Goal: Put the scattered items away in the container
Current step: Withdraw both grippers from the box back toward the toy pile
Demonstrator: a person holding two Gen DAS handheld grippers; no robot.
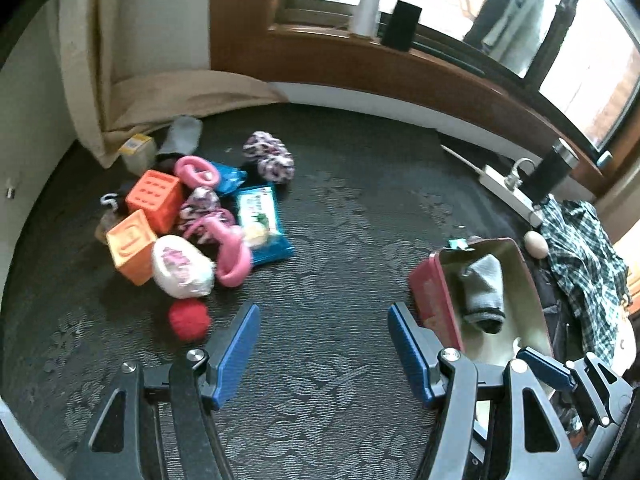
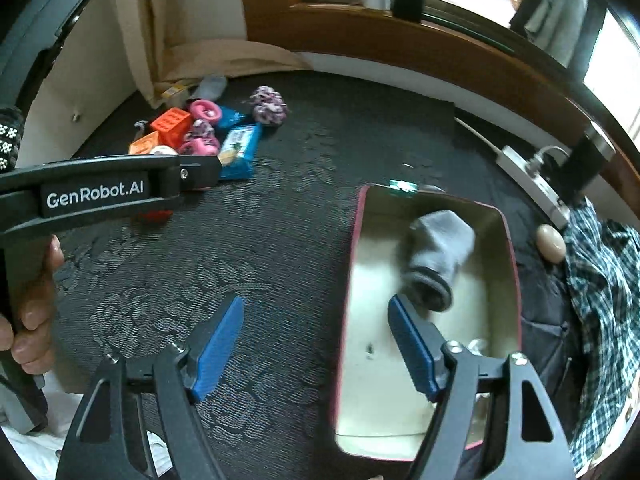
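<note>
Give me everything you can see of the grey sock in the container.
The grey rolled fabric sock lies loose inside the red-walled, cream-lined rectangular container, toward its far end. It is bundled into a stubby roll, darker cuff opening facing the camera. It rests on the container floor; neither claw touches it.

Red knitted ball (image 2: 154,216) largely hidden behind black left gripper body; pink-rimmed cream container (image 2: 508,240) bottom-cropped.
</note>
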